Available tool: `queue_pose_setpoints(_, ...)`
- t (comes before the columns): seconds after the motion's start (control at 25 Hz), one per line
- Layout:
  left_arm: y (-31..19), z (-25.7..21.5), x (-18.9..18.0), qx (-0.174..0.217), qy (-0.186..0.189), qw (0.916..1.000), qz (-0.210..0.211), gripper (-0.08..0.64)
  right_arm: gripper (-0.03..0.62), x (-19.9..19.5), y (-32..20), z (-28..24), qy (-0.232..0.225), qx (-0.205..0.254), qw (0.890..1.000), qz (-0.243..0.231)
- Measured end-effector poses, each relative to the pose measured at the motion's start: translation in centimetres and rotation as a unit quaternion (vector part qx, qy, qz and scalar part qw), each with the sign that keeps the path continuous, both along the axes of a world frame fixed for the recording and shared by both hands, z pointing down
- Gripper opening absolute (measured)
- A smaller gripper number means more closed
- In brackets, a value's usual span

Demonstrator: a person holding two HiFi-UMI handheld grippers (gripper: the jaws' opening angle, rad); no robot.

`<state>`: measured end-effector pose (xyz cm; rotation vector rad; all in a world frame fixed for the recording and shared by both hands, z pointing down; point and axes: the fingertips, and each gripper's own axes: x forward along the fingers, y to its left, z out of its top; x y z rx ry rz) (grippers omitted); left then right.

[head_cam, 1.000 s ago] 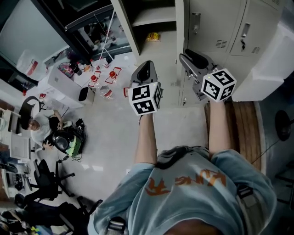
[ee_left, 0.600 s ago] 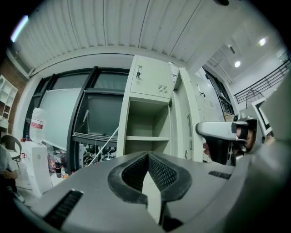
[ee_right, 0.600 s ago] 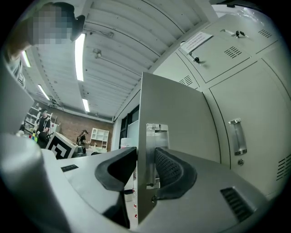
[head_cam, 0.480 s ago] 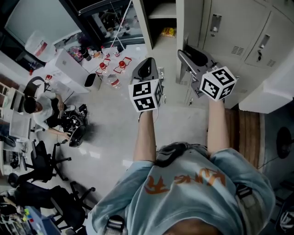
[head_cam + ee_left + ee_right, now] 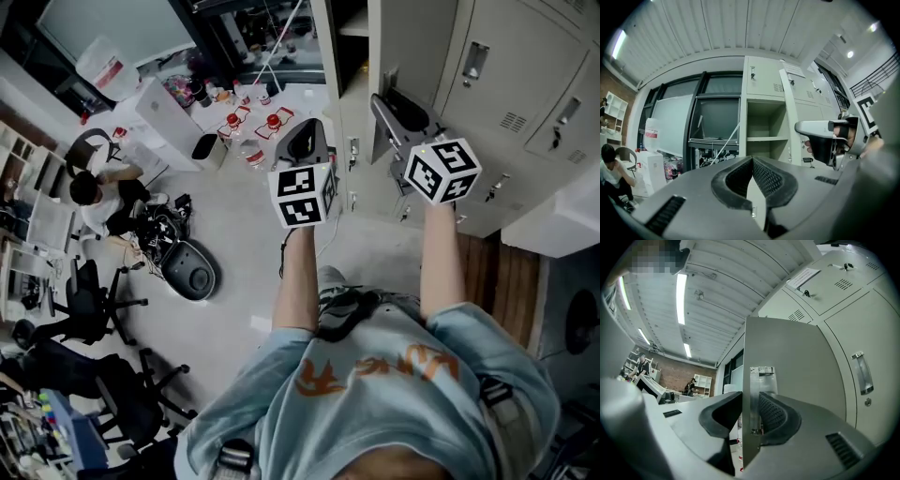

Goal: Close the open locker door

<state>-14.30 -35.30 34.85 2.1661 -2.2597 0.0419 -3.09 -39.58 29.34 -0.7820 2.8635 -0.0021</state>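
**Right gripper (image 5: 751,399) closing on the open locker door (image 5: 797,357); left gripper (image 5: 752,161) pinched together, empty**

Only in the right gripper view: the door's free edge, with its metal latch plate (image 5: 761,371), upright between the two pads. Jaws still wide and drawing in on it. Hard to tell whether the pads press the metal yet. At 3 o'clock, a closed locker with a bar handle (image 5: 862,373). At 9 o'clock, far off, two small figures before a brick wall.

Only in the left gripper view: pad tips touching, nothing between them. At 12 o'clock, the open compartment and its shelf (image 5: 764,138). At 1 o'clock, the door (image 5: 787,112) swung out and seen nearly edge-on. At 3 o'clock, the other gripper just beside that door, bare fingers (image 5: 808,146) round its grip.

Only in the head view: both forearms reaching toward 12 o'clock. Left gripper (image 5: 307,131) apart from the lockers, right gripper (image 5: 384,103) at 1 o'clock against the door (image 5: 375,56). At 10 o'clock, a seated person (image 5: 98,192). At 8 o'clock, office chairs (image 5: 89,300). At 11 o'clock, red-capped bottles (image 5: 251,122) on the floor.

Hidden or unclear: in the head view, both sets of pads masked by housings and marker cubes (image 5: 442,171). Door's top cut off by the frame's upper edge. Dark round object on the floor near the seated person too indistinct to name.
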Motion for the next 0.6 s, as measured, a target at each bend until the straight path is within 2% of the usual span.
queue_pose_setpoints(0.24,-1.2,0.4,-2.3,0.0,0.007,1.0,-0.006,0.017,0.104,-2.9,-1.2,0.1,0.01,0.001,1.0,0.001)
queue_pose_setpoints(0.6,-5.5,0.8,-6.0,0.004,0.016,0.9999,-0.003,0.017,0.095,-7.4,-4.8,0.2,0.019,0.007,1.0,0.005)
